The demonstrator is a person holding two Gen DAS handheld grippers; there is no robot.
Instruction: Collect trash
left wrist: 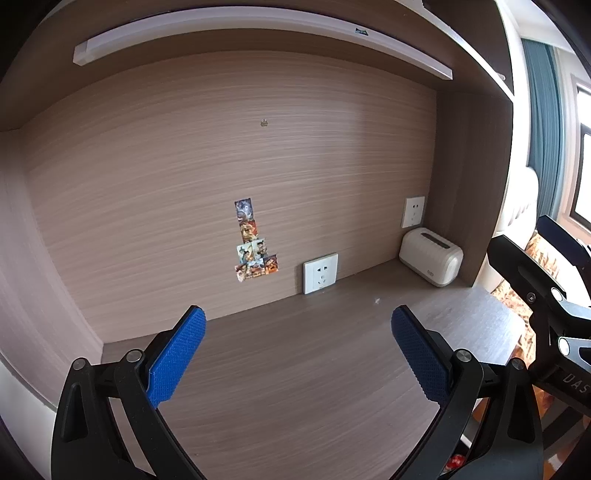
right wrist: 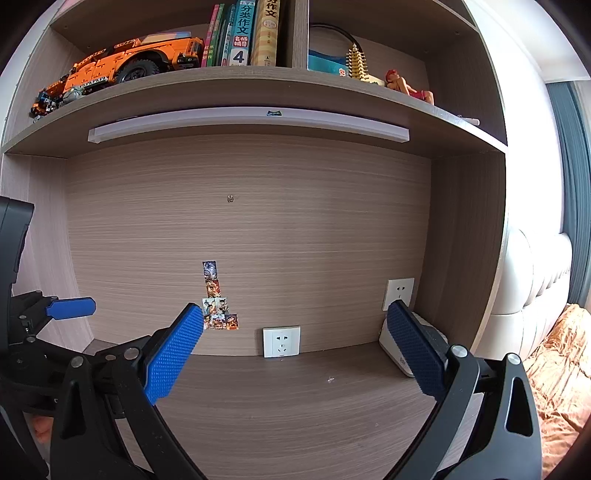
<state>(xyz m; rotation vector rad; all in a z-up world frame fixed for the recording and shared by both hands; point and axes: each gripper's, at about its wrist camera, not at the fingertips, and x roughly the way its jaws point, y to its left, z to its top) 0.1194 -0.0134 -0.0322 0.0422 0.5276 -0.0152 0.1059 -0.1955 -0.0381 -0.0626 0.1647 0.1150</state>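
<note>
A tiny white scrap [left wrist: 377,301] [right wrist: 330,379] lies on the brown wooden desk [left wrist: 295,369] [right wrist: 295,406], toward the back. A small white desktop bin [left wrist: 430,256] [right wrist: 397,350] with a slot in its lid stands in the back right corner; in the right wrist view my right finger partly hides it. My left gripper [left wrist: 299,319] hovers open above the desk with nothing between its blue pads. My right gripper [right wrist: 295,312] is also open and holds nothing. Both are well short of the scrap and the bin.
Two white wall sockets [right wrist: 281,341] [right wrist: 399,293] and a cluster of picture stickers [right wrist: 216,306] are on the back panel. A light bar [right wrist: 247,122] hangs under a shelf with books [right wrist: 243,33] and an orange toy truck [right wrist: 129,62]. A bed [right wrist: 554,350] lies to the right.
</note>
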